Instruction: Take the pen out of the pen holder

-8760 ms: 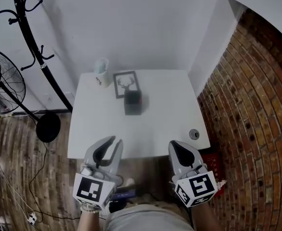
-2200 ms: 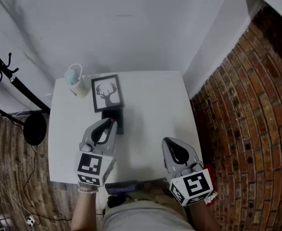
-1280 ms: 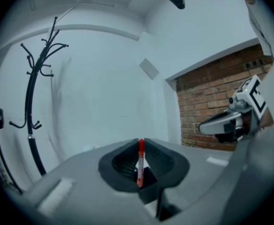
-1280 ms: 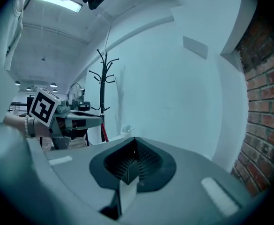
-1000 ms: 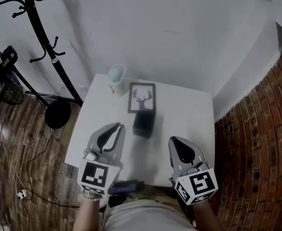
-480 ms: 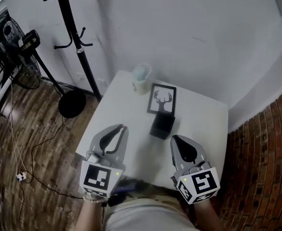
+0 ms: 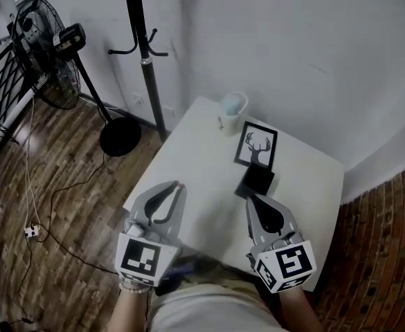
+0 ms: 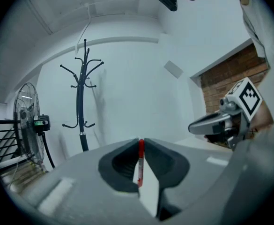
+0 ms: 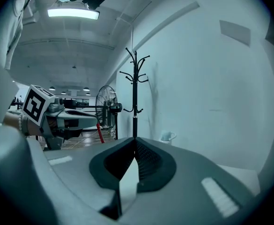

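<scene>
My left gripper (image 7: 177, 186) is shut on a thin red pen (image 7: 180, 183), held over the near left part of the white table (image 7: 192, 169). The pen (image 8: 140, 162) stands upright between the closed jaws of the left gripper (image 8: 140, 142). The black pen holder (image 7: 257, 179) sits on the table just beyond my right gripper (image 7: 250, 198), which is shut with nothing in it. In the right gripper view the right gripper (image 9: 135, 140) has its jaws together, and the left gripper (image 9: 78, 116) shows with the pen (image 9: 99, 133) hanging from its tip.
A framed deer picture (image 7: 256, 146) lies behind the holder, and a pale mug (image 7: 231, 111) stands at the table's far corner. A black coat rack (image 7: 144, 47) and a standing fan (image 7: 46, 32) are on the wooden floor to the left. A brick wall (image 7: 389, 254) is at the right.
The left gripper, which was at the holder 2.2 s ago, now holds the red pen clear of it to the left. The head view has swung, so the table sits further right.
</scene>
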A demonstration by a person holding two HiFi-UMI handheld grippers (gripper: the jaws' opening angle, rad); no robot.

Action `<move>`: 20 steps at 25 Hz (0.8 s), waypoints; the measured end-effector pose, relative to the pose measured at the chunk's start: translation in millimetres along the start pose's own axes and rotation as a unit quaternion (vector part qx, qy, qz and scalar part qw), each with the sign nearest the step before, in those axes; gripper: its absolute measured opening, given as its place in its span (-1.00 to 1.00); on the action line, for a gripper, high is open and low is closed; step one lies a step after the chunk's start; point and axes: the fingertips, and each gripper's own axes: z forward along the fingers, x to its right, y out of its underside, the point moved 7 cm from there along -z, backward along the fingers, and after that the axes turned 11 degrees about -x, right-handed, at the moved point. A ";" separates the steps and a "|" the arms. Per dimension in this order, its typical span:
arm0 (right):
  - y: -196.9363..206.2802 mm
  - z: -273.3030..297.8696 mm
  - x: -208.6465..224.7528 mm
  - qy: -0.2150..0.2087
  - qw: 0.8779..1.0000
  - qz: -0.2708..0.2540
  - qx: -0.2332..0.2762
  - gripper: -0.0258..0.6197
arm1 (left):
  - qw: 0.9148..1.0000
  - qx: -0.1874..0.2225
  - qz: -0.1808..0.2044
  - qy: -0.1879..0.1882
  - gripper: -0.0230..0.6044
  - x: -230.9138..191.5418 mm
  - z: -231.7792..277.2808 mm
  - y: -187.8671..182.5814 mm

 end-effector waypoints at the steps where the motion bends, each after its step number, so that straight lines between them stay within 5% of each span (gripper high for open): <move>1: -0.6 2.1 -2.4 -0.004 1.000 -0.002 0.000 -0.91 | 1.000 0.001 0.003 -0.004 -0.83 -2.1 -2.6 2.2; 20: -4.3 23.2 -32.6 -0.039 0.999 -0.026 -0.008 -0.91 | 0.999 -0.013 -0.029 -0.034 -0.83 -17.1 -34.2 25.1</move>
